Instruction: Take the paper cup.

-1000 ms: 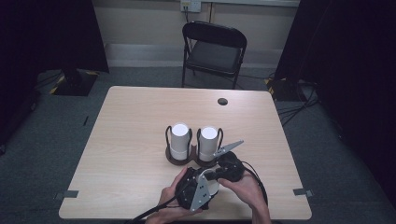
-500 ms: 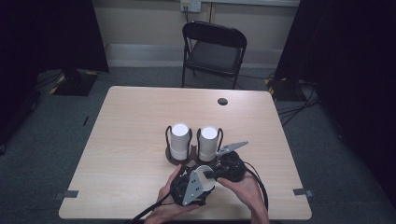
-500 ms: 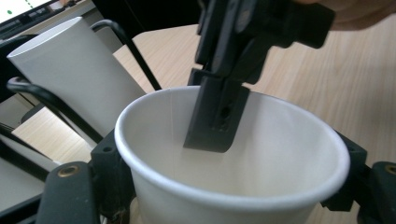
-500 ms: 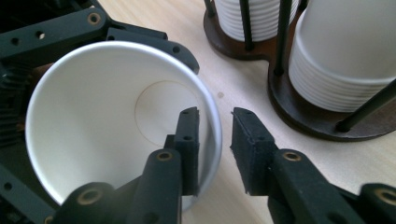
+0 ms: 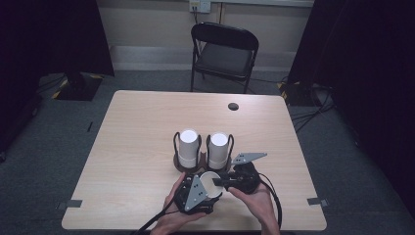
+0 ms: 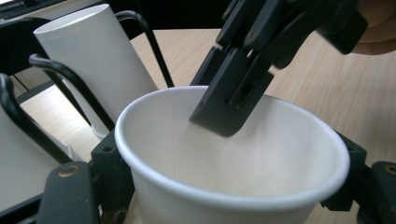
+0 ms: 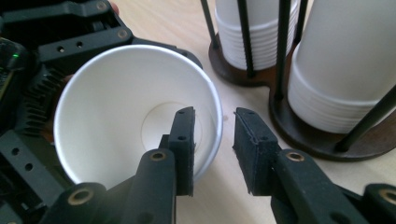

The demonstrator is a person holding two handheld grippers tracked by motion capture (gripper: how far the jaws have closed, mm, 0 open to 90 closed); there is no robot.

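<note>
gripping a white cup (image 5: 209,183) round its sides at the table's (image 5: 137,142) near edge, the left gripper (image 6: 233,196) holds it upright; right gripper (image 7: 214,149), jaws spread, straddles its rim, near the cup rack (image 5: 203,164).

No legible text, label, brand, number or sign was present on any surface. The paper cup (image 6: 233,158) was plain white inside and out, and the stacked cups (image 7: 345,65) in the holder (image 7: 299,130) carried no print (only ribbed rims were visible). The table (image 5: 132,147) bore no markings. A small green light (image 7: 17,55) showed on the left gripper's body, without any caption.
</note>
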